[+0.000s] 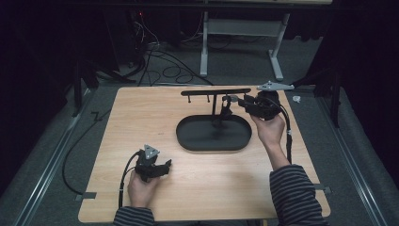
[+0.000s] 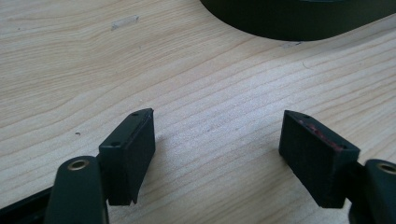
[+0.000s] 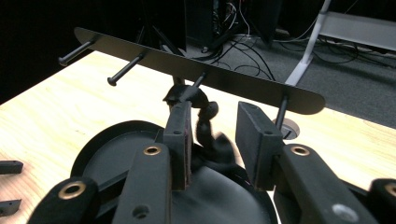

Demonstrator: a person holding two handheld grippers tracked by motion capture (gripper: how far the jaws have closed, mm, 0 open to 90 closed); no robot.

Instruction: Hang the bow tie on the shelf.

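Standing between right claw (image 3: 212, 140) and far edge: black rack (image 3: 196, 70), dark item (image 3: 208, 123).

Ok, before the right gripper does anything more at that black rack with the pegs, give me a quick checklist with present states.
1. Right gripper is at the rack: ok, it is held up beside the crossbar, above the oval tray.
2. Right jaws apart: ok, a gap shows in the right gripper view.
3. Dark item hanging on a peg: ok, it hangs near the jaw gap; what it is, cannot tell.
4. Item already between the pads: cannot tell, it is blurred.
5. Left gripper out of the way: ok, open, low over the bare table, apart from the tray.
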